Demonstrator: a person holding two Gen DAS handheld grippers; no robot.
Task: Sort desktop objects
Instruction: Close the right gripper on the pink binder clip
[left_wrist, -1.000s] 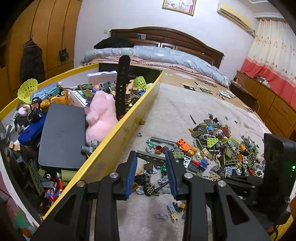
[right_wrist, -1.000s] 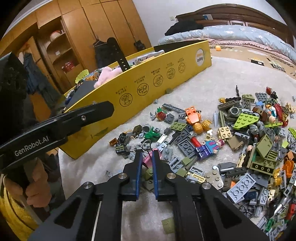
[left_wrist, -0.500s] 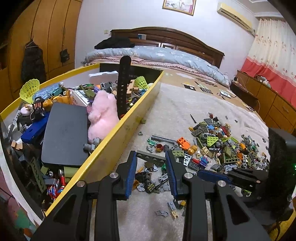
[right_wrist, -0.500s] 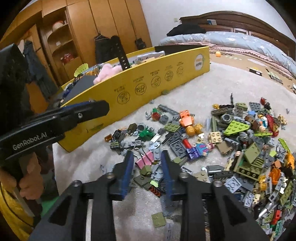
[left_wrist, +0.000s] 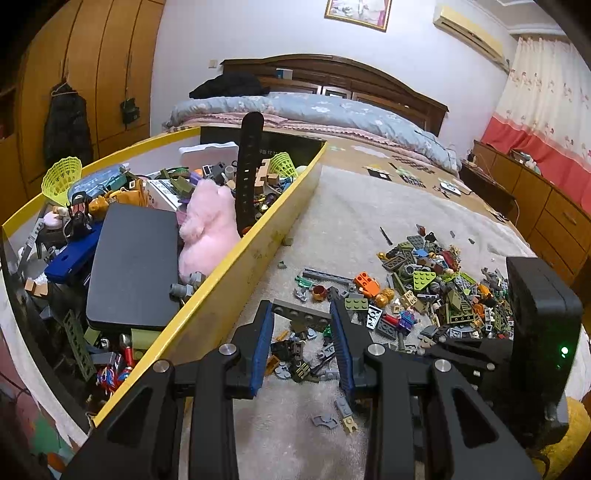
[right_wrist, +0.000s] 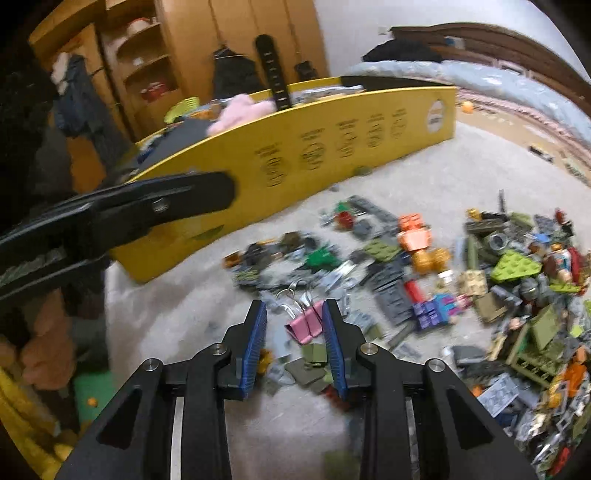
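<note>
a pale, nubby carpet (left_wrist: 369, 206) is covering the floor of a bedroom, with a wooden bed (left_wrist: 332, 107) under a blue-grey quilt at the far end, tall wooden wardrobes (left_wrist: 92, 74) on one side and a low wooden dresser (left_wrist: 546, 206) below red-edged curtains on the other. a long yellow box (left_wrist: 229, 280) is sitting on the carpet, crammed with clutter: a pink plush toy (left_wrist: 207, 229), a flat black case (left_wrist: 133, 273) and an upright black strap (left_wrist: 249, 166) are showing among the smaller bits. a wide scatter of building bricks (left_wrist: 436, 291) is lying on the carpet beside the box, thickest away from it and thinning towards its wall. the left gripper (left_wrist: 303, 339) is pointing downward just above the near edge of the scatter, close beside the box wall, and a long grey brick (left_wrist: 301, 312) is bridging its blue pads at the tips; whether they are pressing on it i cannot tell. the right gripper (right_wrist: 293, 332) is angling down over the bricks too, its view blurring, and its jaws are standing apart with a pink binder clip (right_wrist: 304, 325) lying between them, close to the right pad (right_wrist: 334, 350) and clear of the left one. in the right wrist view a hand (right_wrist: 48, 354) is gripping the left gripper's handle low at the picture's left edge, in front of the box.
</note>
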